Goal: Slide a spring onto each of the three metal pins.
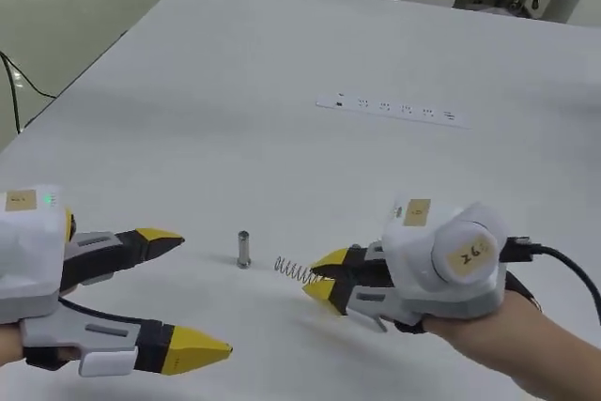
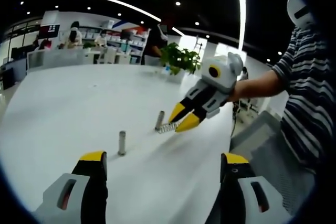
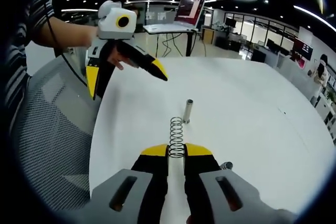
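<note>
Spring [image 1: 296, 270] is lying level in the lower middle of the head view. Its right end is being pinched between the nearly closed jaws of the right gripper [image 1: 319, 276]. Its free end is pointing at a metal pin [image 1: 243, 249] standing upright just to the left, with a small gap showing between them. In the left gripper view a second pin [image 2: 122, 142] is standing lower left of the first. At lower left of the head view the left gripper [image 1: 202, 296] is sitting over the white table [image 1: 282, 91], jaws spread wide and gripping nothing.
</note>
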{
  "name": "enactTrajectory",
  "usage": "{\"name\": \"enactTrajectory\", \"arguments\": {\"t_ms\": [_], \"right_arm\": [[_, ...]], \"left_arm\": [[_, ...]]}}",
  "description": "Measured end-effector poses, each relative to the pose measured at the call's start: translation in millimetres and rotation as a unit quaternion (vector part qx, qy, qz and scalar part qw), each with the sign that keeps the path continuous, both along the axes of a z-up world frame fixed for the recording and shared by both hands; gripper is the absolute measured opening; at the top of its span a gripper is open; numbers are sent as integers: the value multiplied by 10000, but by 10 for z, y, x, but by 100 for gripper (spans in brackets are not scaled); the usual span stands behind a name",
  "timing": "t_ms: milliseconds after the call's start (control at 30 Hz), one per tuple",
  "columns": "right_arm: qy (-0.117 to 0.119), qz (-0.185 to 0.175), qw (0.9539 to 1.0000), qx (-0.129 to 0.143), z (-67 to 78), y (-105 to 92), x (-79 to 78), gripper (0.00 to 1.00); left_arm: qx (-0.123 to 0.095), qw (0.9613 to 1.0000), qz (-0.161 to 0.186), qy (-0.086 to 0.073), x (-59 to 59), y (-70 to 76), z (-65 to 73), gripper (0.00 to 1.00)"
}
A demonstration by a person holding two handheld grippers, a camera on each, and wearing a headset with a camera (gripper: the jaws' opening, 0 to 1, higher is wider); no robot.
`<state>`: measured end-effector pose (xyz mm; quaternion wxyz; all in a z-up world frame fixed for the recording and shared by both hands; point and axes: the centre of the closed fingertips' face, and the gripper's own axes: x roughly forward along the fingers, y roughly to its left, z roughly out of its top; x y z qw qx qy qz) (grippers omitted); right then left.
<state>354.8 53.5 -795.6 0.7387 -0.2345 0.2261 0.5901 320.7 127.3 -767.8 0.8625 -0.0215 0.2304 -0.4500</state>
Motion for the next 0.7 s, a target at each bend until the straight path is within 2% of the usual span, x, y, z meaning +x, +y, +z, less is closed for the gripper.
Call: {"name": "enactTrajectory", "arguments": {"t_ms": [300,467,567,700], "right_arm": [[-96,407,9991,-91,-25,-146,-100,8],[-156,660,9976,-161,-29,-216,-153,8],[-130,740,9971,-145,-12,-238,-190,8],[-151,807,9966,-113,20,-246,-230,8]], "left_arm": [[-6,9995,-308,20,2,-188,-20,83],[8,9985,-544,30,-14,-293,-31,76],[21,9982,-606,0,18,-363,-40,74],[37,9958,-912,-42,11,-512,-41,57]]}}
